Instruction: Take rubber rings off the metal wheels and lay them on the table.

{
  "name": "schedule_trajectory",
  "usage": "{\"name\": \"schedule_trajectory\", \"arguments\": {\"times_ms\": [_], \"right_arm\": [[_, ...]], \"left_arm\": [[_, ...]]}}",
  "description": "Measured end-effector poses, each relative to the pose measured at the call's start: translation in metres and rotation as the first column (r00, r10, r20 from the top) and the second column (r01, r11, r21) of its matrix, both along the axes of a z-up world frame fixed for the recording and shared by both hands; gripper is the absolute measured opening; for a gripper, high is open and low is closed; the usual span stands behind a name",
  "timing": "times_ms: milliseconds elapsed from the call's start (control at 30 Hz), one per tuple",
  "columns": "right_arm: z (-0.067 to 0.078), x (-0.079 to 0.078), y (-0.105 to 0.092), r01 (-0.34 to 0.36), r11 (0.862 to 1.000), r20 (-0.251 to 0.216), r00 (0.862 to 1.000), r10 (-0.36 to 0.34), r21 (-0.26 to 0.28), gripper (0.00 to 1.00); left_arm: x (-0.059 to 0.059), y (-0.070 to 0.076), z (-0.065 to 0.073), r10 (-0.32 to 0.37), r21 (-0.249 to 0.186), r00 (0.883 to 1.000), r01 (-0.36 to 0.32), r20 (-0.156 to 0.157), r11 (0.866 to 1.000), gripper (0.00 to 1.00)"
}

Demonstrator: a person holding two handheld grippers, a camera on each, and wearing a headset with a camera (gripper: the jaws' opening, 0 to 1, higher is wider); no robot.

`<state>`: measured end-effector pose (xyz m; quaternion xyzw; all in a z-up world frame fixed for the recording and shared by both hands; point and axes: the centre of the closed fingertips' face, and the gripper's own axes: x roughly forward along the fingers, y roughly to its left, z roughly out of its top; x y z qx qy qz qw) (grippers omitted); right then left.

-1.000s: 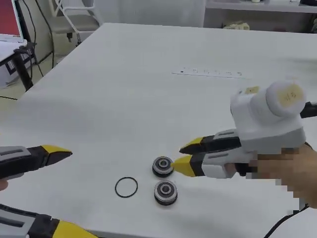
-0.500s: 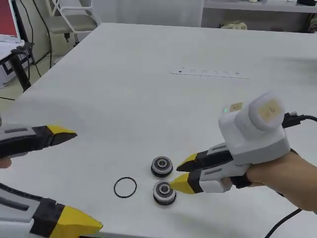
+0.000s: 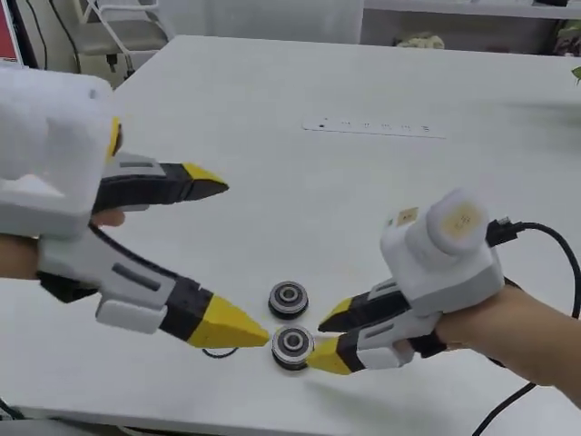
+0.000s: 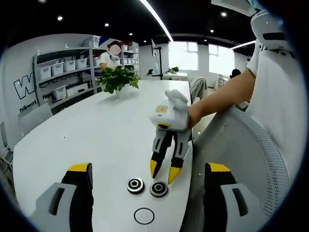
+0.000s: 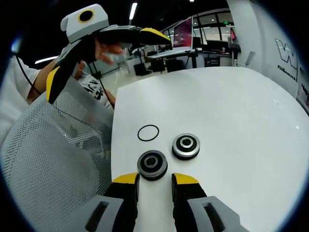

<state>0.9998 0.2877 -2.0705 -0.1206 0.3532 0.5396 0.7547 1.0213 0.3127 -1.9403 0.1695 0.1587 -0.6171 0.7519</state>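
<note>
Two small metal wheels lie side by side near the table's front edge: one [image 3: 289,299] farther from me and one [image 3: 292,346] nearer. A loose black rubber ring [image 3: 216,351] lies to their left, partly behind a yellow jaw. My right gripper [image 3: 318,341] is open by a narrow gap, its tips just short of the nearer wheel [image 5: 152,164], with the other wheel [image 5: 186,146] and the ring [image 5: 148,132] beyond. My left gripper [image 3: 245,263] stands wide open above and left of the wheels [image 4: 135,185] [image 4: 159,188], holding nothing. The ring [image 4: 144,215] lies flat on the table between its jaws.
The white table [image 3: 272,118] stretches far back, with a flat white strip [image 3: 372,129] across its middle. The wheels lie close to the front edge. A black cable [image 3: 545,245] trails from the right gripper. A mesh chair back [image 5: 53,159] and a potted plant [image 4: 118,77] stand beyond the table.
My left gripper has swung in from the left, its lower jaw now beside the nearer wheel. My right gripper has dropped from the farther wheel to the nearer one.
</note>
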Motion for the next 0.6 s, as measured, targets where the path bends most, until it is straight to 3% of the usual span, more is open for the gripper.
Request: {"name": "schedule_trajectory", "arguments": {"times_ms": [33,100,167,233,367,467,533,600], "right_arm": [[0.0,0.0,0.001,-0.006,1.0,0.008,1.0,0.006,0.004,0.24],[0.0,0.0,0.003,-0.016,1.0,0.016,1.0,0.015,0.014,0.24],[0.0,-0.001,0.004,-0.03,0.999,0.031,0.999,0.03,0.01,0.24],[-0.002,-0.001,0.004,-0.038,0.999,0.038,0.999,0.038,0.002,0.24],[-0.007,0.0,0.002,-0.037,0.999,0.039,0.999,0.038,-0.017,0.23],[-0.006,0.0,0.003,-0.042,0.999,0.045,0.998,0.042,-0.011,0.22],[-0.006,0.0,0.004,-0.05,0.999,0.052,0.997,0.051,-0.017,0.22],[-0.006,-0.001,0.005,-0.062,0.998,0.056,0.996,0.063,-0.018,0.21]], "left_arm": [[0.001,-0.008,-0.003,-0.007,-0.022,1.0,0.007,-0.009,1.0,0.92],[0.001,-0.016,-0.012,-0.027,-0.026,0.999,0.027,-0.023,0.999,0.9],[0.002,-0.02,-0.03,-0.043,0.028,0.999,0.044,-0.028,0.999,0.87],[0.002,-0.021,-0.046,-0.058,0.08,0.998,0.058,-0.012,0.995,0.86],[0.002,-0.025,-0.065,-0.056,0.085,0.998,0.057,-0.018,0.995,0.81],[0.004,-0.026,-0.078,-0.011,0.061,1.0,0.013,-0.021,0.998,0.75],[-0.002,-0.024,-0.087,-0.039,0.107,0.999,0.041,-0.025,0.993,0.73],[-0.003,-0.024,-0.089,-0.048,0.095,0.999,0.049,-0.008,0.994,0.7]]}}
